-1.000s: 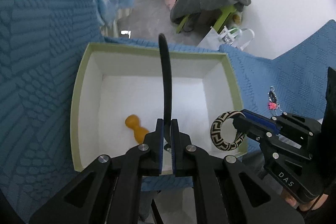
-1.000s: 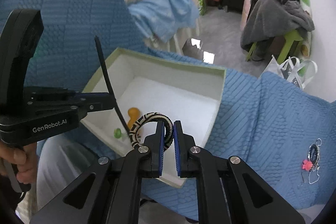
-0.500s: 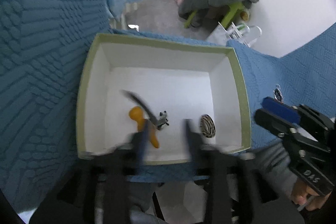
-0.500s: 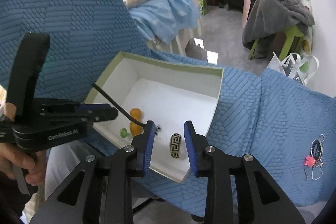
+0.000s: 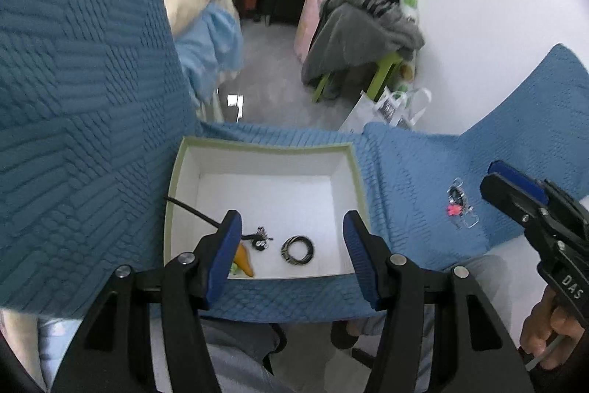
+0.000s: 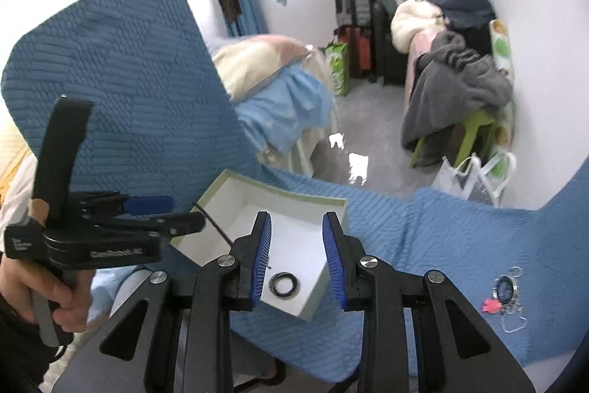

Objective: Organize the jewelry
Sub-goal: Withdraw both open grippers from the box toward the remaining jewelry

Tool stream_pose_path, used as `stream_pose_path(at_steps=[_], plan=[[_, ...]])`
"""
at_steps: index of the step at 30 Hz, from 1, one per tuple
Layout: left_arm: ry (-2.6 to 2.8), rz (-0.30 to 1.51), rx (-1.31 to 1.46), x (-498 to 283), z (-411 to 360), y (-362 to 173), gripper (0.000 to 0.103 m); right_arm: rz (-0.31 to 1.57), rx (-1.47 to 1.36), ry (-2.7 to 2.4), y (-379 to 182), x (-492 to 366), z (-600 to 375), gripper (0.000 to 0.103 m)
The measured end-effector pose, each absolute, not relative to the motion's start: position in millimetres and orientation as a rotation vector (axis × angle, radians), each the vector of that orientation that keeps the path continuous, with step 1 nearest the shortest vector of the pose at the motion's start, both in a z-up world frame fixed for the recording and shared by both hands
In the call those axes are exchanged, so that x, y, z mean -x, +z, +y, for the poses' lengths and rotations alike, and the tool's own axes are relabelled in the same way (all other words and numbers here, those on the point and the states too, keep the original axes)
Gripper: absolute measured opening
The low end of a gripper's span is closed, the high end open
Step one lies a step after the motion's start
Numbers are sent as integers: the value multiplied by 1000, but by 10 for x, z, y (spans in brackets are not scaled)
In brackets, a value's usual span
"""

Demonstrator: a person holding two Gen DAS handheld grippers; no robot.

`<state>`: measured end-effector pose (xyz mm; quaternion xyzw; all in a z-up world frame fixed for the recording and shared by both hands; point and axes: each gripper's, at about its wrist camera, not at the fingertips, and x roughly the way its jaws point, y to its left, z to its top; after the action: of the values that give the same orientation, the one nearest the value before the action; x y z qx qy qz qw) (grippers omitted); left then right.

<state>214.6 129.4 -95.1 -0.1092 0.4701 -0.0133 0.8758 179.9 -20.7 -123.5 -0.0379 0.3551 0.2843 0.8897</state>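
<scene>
Jewelry now lies in the white, green-rimmed cardboard box [image 5: 173, 201]: the black-and-cream patterned ring bangle [image 5: 297, 245] and black cord necklace [image 5: 206, 218], just dropped. Left claw [image 5: 292, 251] wide and right claw [image 6: 297, 255] narrower, both empty; a silver chain pendant [image 6: 510, 293] waits on the blue quilt [image 6: 460, 238].

The quilt [image 5: 92, 135] is blue cloth, rough with stitched ridges. The box [image 5: 265, 148] looks like matt card, white inside with a pale green rim. The bangle [image 5: 297, 250] has a woven look. The pads [image 5: 228, 256] are ribbed blue, seemingly rubber, on matt black plastic.
</scene>
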Motion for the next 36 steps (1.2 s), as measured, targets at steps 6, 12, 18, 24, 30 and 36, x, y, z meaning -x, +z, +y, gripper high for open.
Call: stream_pose_path(at_steps=[6, 12, 18, 24, 30, 36], plan=[[-37, 904, 224, -1908, 1152, -563, 58, 663, 62, 550, -945, -1482, -444, 28], [-74, 826, 204, -1667, 947, -255, 58, 597, 45, 497, -696, -1144, -690, 28], [-117, 768, 216, -1404, 738, -102, 58, 578, 24, 455, -620, -867, -935, 28], [-162, 748, 200, -1229, 459, -74, 58, 611, 7, 414, -722, -631, -1152, 28], [-225, 752, 204, -1191, 203, -151, 58, 614, -10, 344, -782, -416, -1459, 28], [-298, 770, 157, -1139, -184, -268, 58, 620, -33, 261, -873, -255, -1821, 28]])
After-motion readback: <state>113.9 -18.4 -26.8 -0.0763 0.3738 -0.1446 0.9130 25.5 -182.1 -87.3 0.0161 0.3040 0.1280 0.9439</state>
